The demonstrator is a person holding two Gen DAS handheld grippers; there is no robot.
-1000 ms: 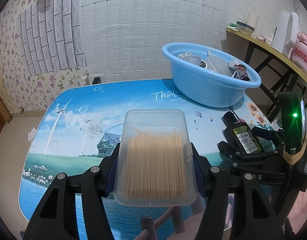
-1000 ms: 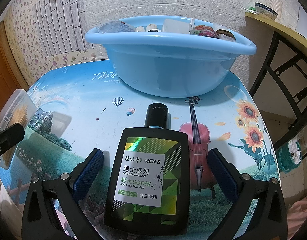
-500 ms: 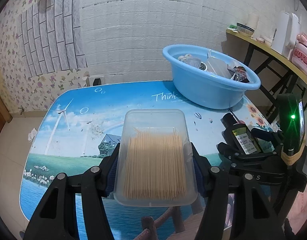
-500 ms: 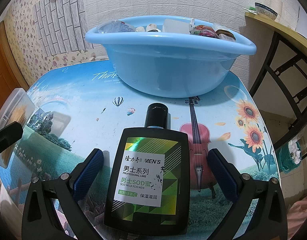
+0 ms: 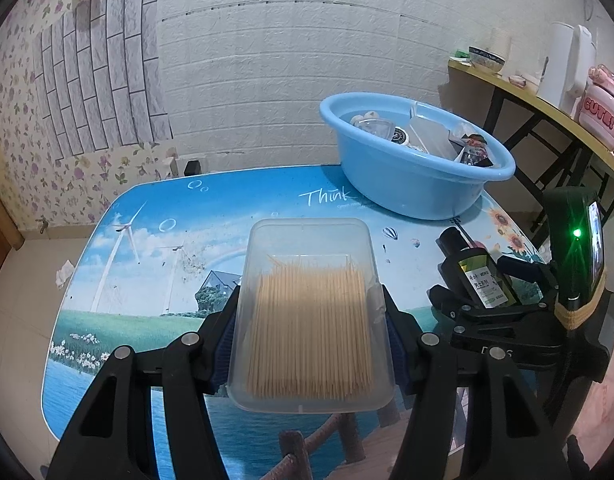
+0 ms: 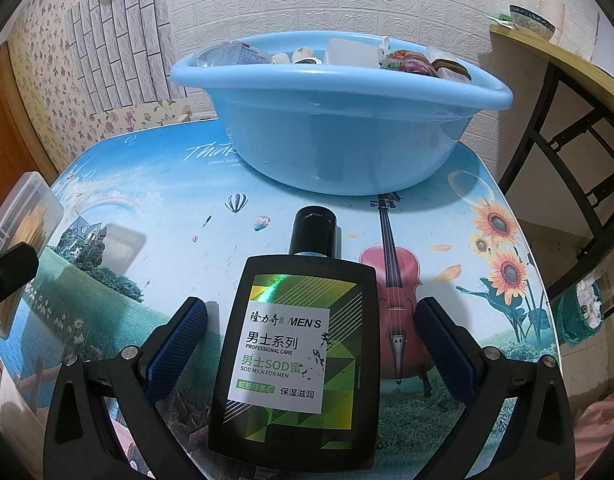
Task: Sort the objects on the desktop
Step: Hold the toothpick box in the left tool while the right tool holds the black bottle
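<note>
White brick wall behind, sky-and-meadow printed surface (image 5: 155,240) below. Noted a blue basin (image 5: 411,184) at the far right corner of that surface, already crowded with small jars, packets and a clear container.

Found the left hand-held gripper (image 5: 311,332) clenched on a clear box of toothpicks (image 5: 307,248), both blue pads pressed against its long sides, the box lifted off the surface, short of the basin and to its left. Found the right hand-held gripper (image 6: 309,312) released: jaws standing wide of a black lotion bottle (image 6: 295,352), a gap showing at each side, cap pointing at the basin. Could not tell whether the bottle lay on the surface or rested on the frame of the hand-held gripper.

Judged the step in hand as delivering both things to the basin. Best done one at a time:
- Kept the toothpick box level and squeezed no harder, thin plastic likely to bow or pop.
- Carried it over the near rim of the basin and let go low, above a free patch.
- Closed squarely on the bottle's flat sides before any lift, glossy plastic likely to slip.
</note>
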